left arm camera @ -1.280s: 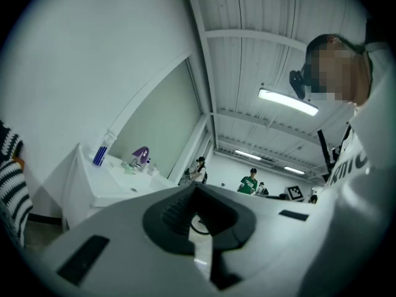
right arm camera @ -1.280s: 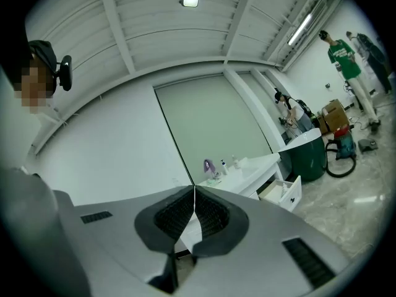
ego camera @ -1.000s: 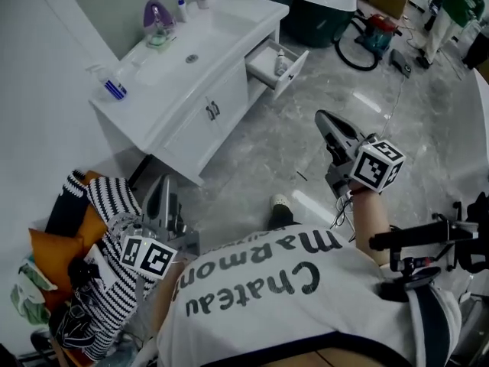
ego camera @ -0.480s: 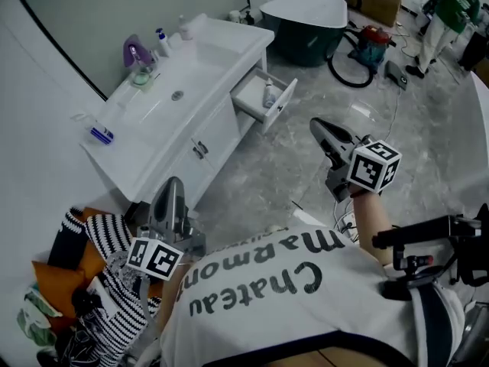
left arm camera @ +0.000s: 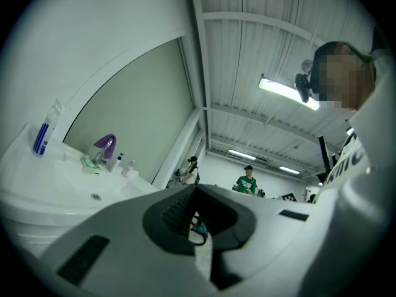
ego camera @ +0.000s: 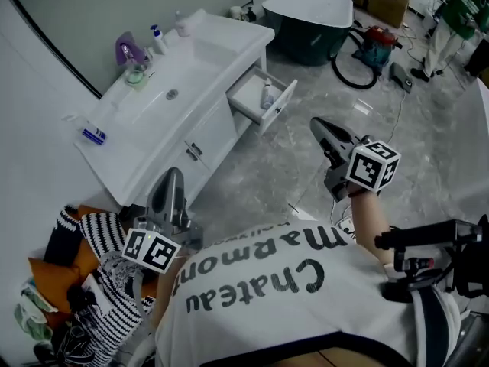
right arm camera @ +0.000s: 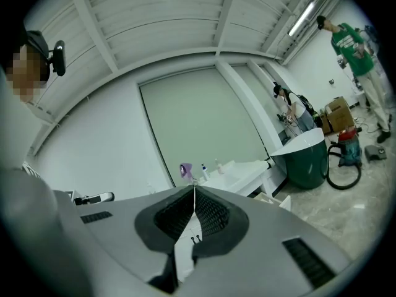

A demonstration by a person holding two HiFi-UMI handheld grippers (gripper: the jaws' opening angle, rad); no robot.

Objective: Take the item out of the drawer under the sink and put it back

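Small white bottle (ego camera: 267, 95) stands in the open white drawer (ego camera: 280, 105) of the white sink cabinet (ego camera: 208, 132); drawer front juts over grey marble floor (ego camera: 260, 167). Left gripper (ego camera: 174, 174) and right gripper (ego camera: 318, 123) clenched, empty, well apart from drawer, bare floor between.

A white sink cabinet (ego camera: 200, 73) is standing along the wall. Its end drawer (ego camera: 280, 107) is hanging open, with a small bottle (ego camera: 267, 95) standing upright inside. The left claw (ego camera: 174, 178) is hovering low in front of the cabinet's doors and pointing toward them. The right claw (ego camera: 318, 126) is hanging over the floor out from the cabinet's drawer end, well apart from the drawer. A dark green bathtub (ego camera: 306, 17) is sitting beyond that same end of the cabinet.
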